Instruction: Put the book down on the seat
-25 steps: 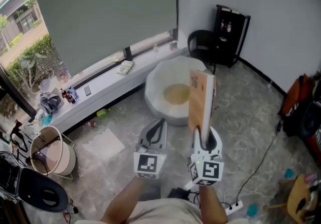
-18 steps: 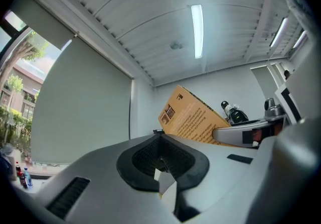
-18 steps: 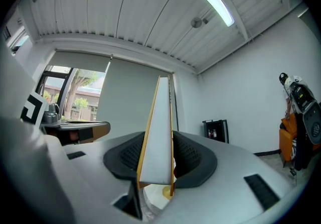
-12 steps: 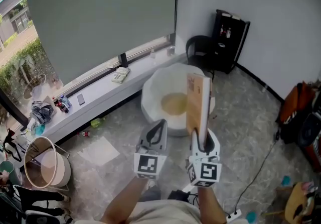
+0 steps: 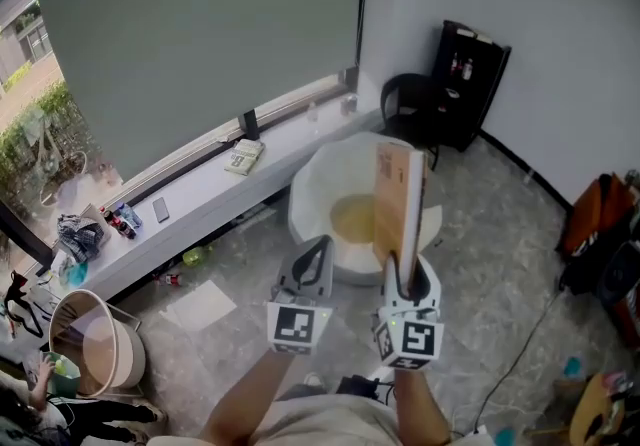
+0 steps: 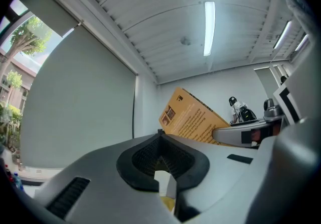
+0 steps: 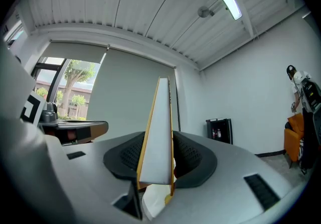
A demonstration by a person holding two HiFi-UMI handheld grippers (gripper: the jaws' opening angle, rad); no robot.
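Right tongs (image 5: 404, 272) clamp the book (image 5: 397, 196) upright on edge at centre frame, held up in front of the white seat (image 5: 318, 179). Left tongs (image 5: 314, 249), just beside, are closed and empty.

The book (image 6: 193, 120) cover carries print too small to read.

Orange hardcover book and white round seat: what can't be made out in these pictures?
- Print on the orange hardcover book: left gripper view, too small to read.
- Part of the white round cushioned seat: head view, hidden behind the book.
- What stands on the black shelf: head view, too small.
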